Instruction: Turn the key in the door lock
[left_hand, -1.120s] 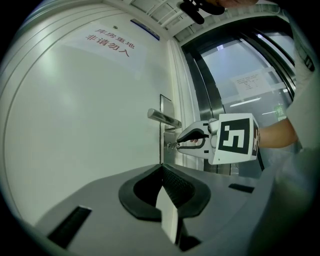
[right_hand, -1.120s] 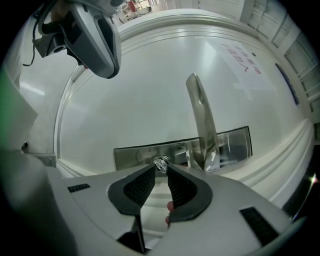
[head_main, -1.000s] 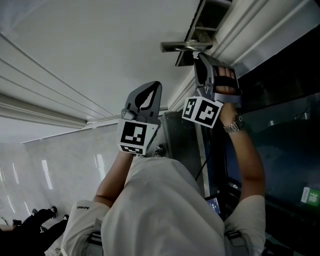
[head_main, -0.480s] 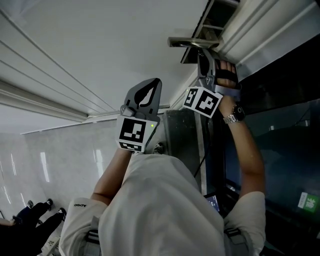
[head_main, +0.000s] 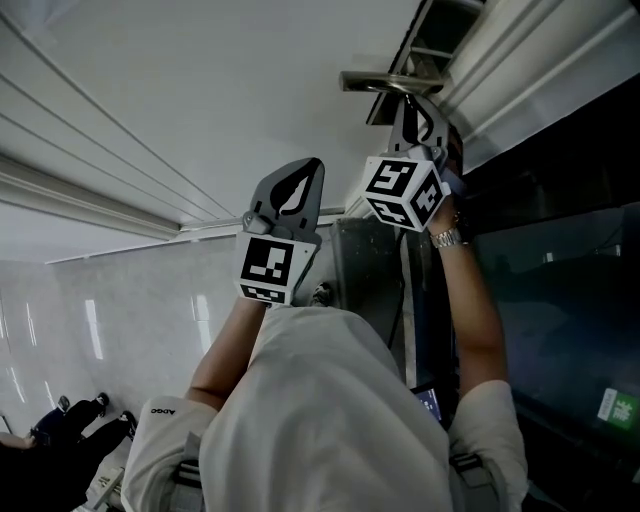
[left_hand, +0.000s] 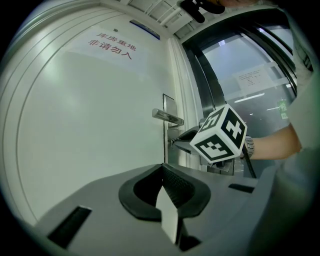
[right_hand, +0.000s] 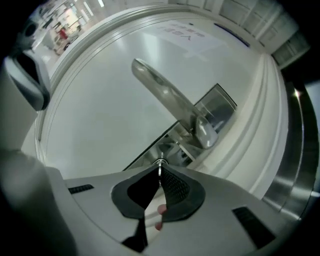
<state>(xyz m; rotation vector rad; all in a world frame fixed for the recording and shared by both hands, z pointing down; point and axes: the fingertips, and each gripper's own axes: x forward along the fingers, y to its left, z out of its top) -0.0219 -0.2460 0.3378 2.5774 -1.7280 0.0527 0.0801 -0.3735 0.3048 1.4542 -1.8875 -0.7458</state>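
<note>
- Noting the right gripper (right_hand: 160, 169) at the door lock (right_hand: 170, 150), just under the door handle (right_hand: 167, 92). Its fingers (right_hand: 177, 187) have just been closing and now pinch a thin metal edge at their tips, which we take to be the head of the key (right_hand: 159, 164).
- The key sits in the lock, on the steel plate (right_hand: 215, 107) at the edge of the white door (right_hand: 95, 110), and points out toward the gripper. Only its head shows; we cannot see the blade.
- The gripper points nearly level, straight along the key's axis. We judge this deliberate: a roll of the wrist then turns the key without levering it sideways.
- Handle and plate look slanted in the right gripper view, which fits a gripper rolled about that axis. How far the key is turned we cannot tell.
- Idle side: the left gripper (head_main: 303, 172) hangs well apart from the lock, its fingers pressed together with nothing between them. We see no job for it here; held back, it stays clear of the handle.
- Risk, in our judgement: the pinch is at the very fingertips on a thin head, so a stiff lock could make it slip.
- Next, we judge: hold the pinch firm and roll the wrist until the lock stops.
</note>
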